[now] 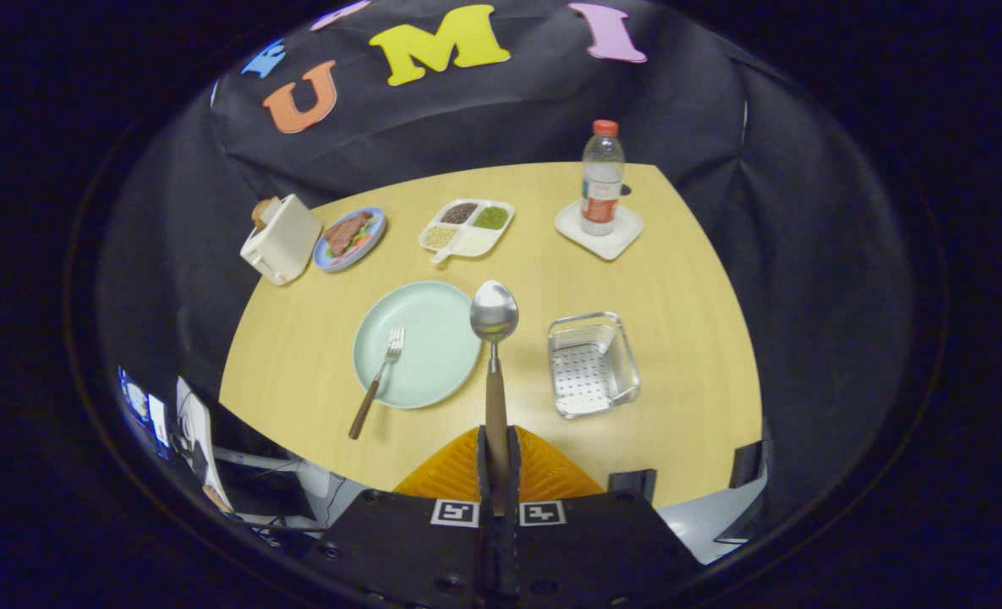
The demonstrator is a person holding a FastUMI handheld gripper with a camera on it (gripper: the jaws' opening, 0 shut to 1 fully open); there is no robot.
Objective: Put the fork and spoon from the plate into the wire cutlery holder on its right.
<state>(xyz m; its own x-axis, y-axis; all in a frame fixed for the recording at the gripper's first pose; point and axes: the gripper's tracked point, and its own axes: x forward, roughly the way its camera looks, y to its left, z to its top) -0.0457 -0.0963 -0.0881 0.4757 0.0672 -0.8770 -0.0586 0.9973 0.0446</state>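
Observation:
My gripper [497,461] is shut on the wooden handle of the spoon [494,315], which is lifted high above the table, its steel bowl pointing forward past the fingers. Below and to the left lies the pale green plate [433,372]. The fork [378,376] rests with its tines on the plate and its wooden handle hanging over the near left rim onto the table. The metal cutlery holder [592,364], a square perforated basket, stands to the right of the plate and looks empty.
Along the far side of the round wooden table [687,304] stand a toaster with bread [279,238], a blue plate of food [349,237], a divided white dish of grains [467,227] and a water bottle [602,178] on a white coaster [599,230].

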